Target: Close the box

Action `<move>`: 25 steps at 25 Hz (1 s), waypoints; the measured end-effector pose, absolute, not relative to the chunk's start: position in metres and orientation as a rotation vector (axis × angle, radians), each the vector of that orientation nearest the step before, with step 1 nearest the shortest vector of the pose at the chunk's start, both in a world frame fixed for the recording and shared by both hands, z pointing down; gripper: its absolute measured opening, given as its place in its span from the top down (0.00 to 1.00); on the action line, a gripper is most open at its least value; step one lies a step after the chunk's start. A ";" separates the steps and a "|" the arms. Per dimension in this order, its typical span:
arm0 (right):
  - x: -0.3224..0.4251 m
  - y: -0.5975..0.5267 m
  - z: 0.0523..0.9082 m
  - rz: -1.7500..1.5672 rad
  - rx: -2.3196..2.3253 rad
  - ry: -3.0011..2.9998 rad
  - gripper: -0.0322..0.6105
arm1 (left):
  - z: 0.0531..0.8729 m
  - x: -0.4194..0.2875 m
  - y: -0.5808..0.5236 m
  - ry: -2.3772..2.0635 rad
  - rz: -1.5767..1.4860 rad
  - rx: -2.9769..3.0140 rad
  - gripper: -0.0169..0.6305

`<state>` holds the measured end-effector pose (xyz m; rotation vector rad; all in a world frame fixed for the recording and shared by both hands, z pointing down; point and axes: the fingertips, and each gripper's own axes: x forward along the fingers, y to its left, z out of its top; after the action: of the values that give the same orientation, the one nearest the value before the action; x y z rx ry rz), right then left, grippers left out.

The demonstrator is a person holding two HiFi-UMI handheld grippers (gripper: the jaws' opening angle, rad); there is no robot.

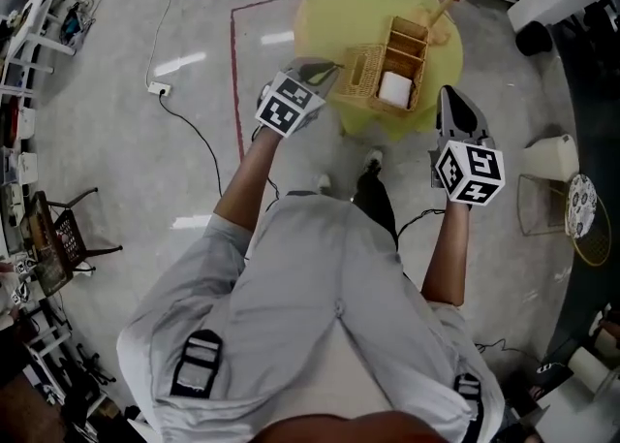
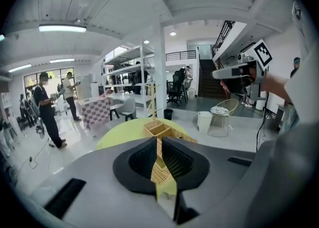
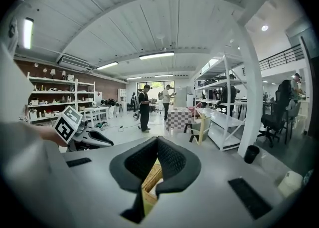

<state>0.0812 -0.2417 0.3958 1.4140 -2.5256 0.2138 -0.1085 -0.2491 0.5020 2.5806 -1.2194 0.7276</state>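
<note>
An open wicker box (image 1: pixel 407 44) with compartments stands on a round yellow table (image 1: pixel 325 10). A white item (image 1: pixel 395 89) lies in its near compartment, and a woven flap (image 1: pixel 360 78) hangs off its left side. My left gripper (image 1: pixel 332 69) is shut and empty, its tips just left of that flap. In the left gripper view the box (image 2: pixel 158 129) shows past the shut left gripper (image 2: pixel 159 139). My right gripper (image 1: pixel 450 94) hovers off the table's right edge, near the box's corner. Its tips meet, nothing between them, and a strip of the box (image 3: pixel 149 177) shows below the right gripper (image 3: pixel 157 139).
A thin wooden stick (image 1: pixel 448 0) juts from the box's far side. On the floor lie a red tape line (image 1: pixel 235 73) and a power strip with cable (image 1: pixel 158 89). A white bin (image 1: pixel 554 155) and wire stool (image 1: pixel 541 204) stand to the right. People stand by distant shelves.
</note>
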 end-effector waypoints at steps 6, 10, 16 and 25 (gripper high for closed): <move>0.083 -0.293 0.426 0.219 1.295 -2.519 0.91 | 0.564 -0.115 -0.280 -1.219 0.800 2.407 0.93; 0.071 -0.323 0.442 0.233 1.205 -2.520 0.91 | 0.592 -0.123 -0.298 -1.200 0.854 2.333 0.88; 0.051 -0.357 0.481 0.321 1.067 -2.520 0.91 | 0.643 -0.134 -0.328 -1.171 0.954 2.257 0.81; 0.057 -0.390 0.527 0.448 0.980 -2.468 0.91 | 0.721 -0.136 -0.358 -1.072 1.130 2.162 0.81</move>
<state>0.0574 -0.3904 0.5274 0.9804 -2.4681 0.4484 -0.1356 -0.3584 0.7208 2.1620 -1.0722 1.1297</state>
